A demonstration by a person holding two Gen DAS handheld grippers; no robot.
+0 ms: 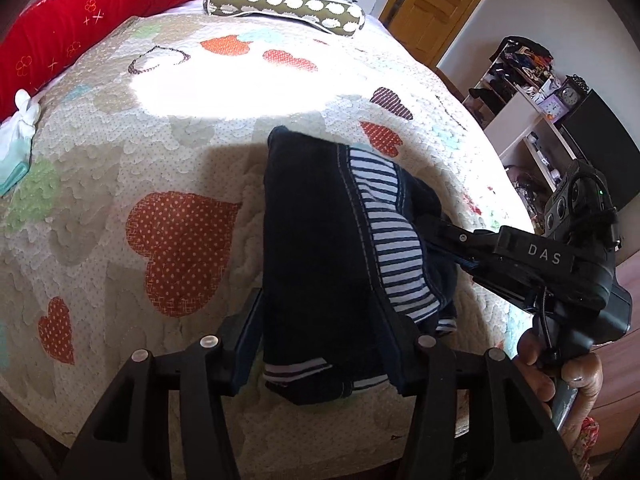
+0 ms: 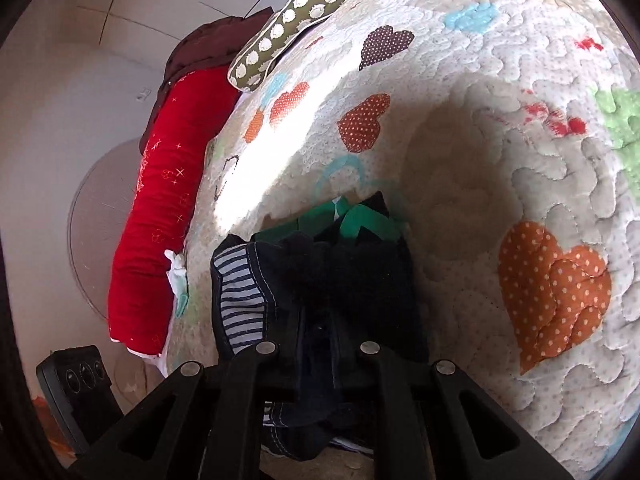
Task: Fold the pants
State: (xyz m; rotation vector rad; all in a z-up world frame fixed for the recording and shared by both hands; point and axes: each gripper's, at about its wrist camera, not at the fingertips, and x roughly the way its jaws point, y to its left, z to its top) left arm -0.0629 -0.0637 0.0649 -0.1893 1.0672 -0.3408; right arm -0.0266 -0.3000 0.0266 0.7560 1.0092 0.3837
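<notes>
Dark navy pants (image 1: 312, 240) with a blue-and-white striped lining lie folded in a narrow bundle on the heart-patterned quilt (image 1: 120, 184). My left gripper (image 1: 324, 340) straddles their near end, one finger (image 1: 248, 336) on each side. Its jaws stand apart and the cloth lies loose between them. My right gripper (image 1: 436, 228) comes in from the right, held by a hand (image 1: 560, 372), and is shut on the pants' right edge. In the right wrist view the dark cloth (image 2: 340, 280) bunches between that gripper's (image 2: 320, 336) closed fingers and hides the tips.
A red bolster (image 1: 80, 28) and an olive dotted pillow (image 1: 284, 8) lie at the head of the bed. A white and teal garment (image 1: 16, 136) sits at the left edge. A green and black cloth (image 2: 360, 220) lies just beyond the pants. Shelves (image 1: 528, 112) and a wooden door (image 1: 440, 4) stand beyond the bed's right side.
</notes>
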